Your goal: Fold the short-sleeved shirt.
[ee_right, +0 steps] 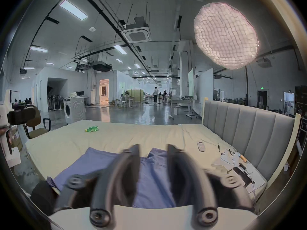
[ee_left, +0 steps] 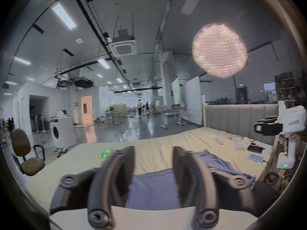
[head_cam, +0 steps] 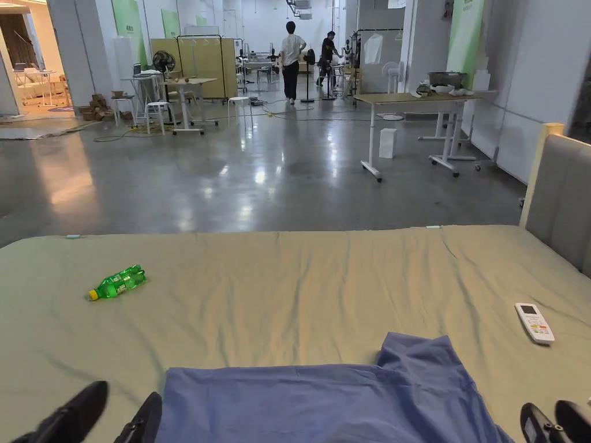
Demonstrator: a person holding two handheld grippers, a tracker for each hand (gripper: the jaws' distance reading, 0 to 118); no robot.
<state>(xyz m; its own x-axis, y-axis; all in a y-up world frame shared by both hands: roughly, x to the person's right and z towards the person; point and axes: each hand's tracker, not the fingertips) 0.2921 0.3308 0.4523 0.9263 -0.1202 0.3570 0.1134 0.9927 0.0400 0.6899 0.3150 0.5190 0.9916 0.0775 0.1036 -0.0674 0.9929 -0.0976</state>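
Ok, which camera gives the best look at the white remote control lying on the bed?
The head view: the white remote control lies unobstructed and sharp on the beige sheet, right of the blue shirt. The right gripper view shows it smaller, beyond the jaws; the left gripper view shows it tiny and blurred.

The shirt (head_cam: 323,404) runs off the bottom edge of the head view, so its near part is cut off; one sleeve (head_cam: 418,355) shows at its far right corner. In the same view the left gripper (head_cam: 109,412) and right gripper (head_cam: 554,421) show just their jaw tips at the bottom edge. In each gripper view the jaws are blurred and cover part of the shirt (ee_left: 149,188) (ee_right: 149,180). The bottle (ee_left: 106,152) is blurred in the left gripper view. Two people (head_cam: 291,57) far down the hall are too small to make out. Small things by the headboard (ee_right: 232,160) are too small to tell apart.
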